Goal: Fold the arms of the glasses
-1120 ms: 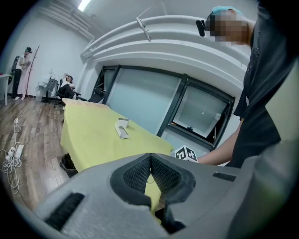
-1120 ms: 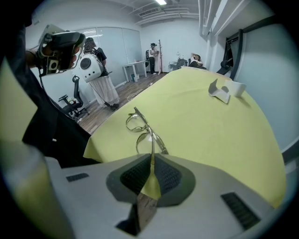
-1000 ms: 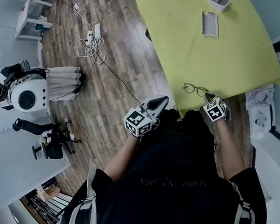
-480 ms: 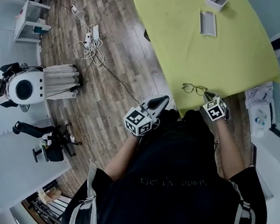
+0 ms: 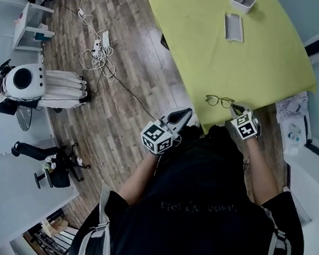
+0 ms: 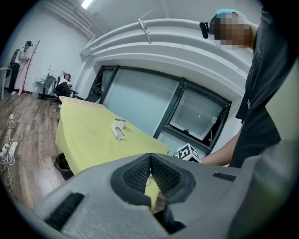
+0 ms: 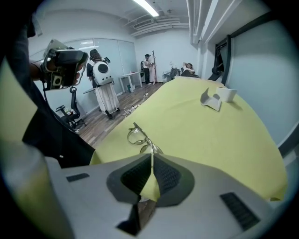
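Observation:
A thin dark-framed pair of glasses (image 5: 219, 101) lies on the yellow-green table (image 5: 214, 39), close to its near edge. In the right gripper view the glasses (image 7: 139, 137) sit just beyond the jaw tips, lenses facing left. My right gripper (image 5: 238, 110) is at the right end of the glasses, and its jaws (image 7: 152, 156) are shut, pads touching. Whether they touch the frame I cannot tell. My left gripper (image 5: 184, 114) hangs off the table over the wooden floor, left of the glasses. It (image 6: 150, 158) is also shut, with nothing in it.
A grey open case (image 5: 233, 27) and a small white box (image 5: 243, 1) lie at the far end of the table. Cables and a power strip (image 5: 99, 50) sprawl on the floor at the left, near a white round-bodied figure (image 5: 22, 81).
Both grippers and the glasses hold their places. The white figure on the floor at the left has shifted away, and the head view has drifted slightly.

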`<state>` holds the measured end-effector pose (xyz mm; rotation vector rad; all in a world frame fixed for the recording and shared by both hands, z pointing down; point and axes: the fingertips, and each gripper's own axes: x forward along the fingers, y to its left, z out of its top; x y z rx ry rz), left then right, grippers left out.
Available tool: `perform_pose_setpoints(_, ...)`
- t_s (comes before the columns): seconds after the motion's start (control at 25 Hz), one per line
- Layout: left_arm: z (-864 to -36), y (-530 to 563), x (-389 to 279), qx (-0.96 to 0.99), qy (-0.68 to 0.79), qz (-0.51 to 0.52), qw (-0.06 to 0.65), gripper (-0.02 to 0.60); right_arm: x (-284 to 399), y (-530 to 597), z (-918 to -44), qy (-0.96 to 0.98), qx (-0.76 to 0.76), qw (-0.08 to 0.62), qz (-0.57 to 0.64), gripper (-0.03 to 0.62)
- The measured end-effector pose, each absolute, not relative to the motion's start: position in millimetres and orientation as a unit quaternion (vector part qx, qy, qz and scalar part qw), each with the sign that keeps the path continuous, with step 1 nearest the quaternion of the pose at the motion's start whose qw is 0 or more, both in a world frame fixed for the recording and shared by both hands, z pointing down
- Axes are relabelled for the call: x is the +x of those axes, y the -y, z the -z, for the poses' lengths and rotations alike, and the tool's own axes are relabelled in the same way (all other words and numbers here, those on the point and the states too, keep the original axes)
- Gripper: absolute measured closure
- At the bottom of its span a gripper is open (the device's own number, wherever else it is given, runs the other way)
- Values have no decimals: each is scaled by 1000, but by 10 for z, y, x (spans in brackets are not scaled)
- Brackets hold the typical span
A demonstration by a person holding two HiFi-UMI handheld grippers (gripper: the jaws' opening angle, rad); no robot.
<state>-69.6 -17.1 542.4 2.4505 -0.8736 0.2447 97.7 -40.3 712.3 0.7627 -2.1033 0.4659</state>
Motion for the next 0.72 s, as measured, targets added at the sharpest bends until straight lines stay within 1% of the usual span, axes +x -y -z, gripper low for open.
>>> perform_pose_setpoints(0.12, -5414, 163, -688, 907, 320, -88, 259, 563, 971, 379, -7045, 843, 309, 396, -191, 559)
perform_pose_setpoints(0.32, -5396, 160, -672, 909, 315, -83, 258, 563, 966, 400, -6762, 857, 335, 334, -207, 565)
perform_pose_setpoints(0.72, -5330, 255, -713, 914, 318, -78, 241, 563, 950, 341, -6325, 872, 350, 275, -204, 565)
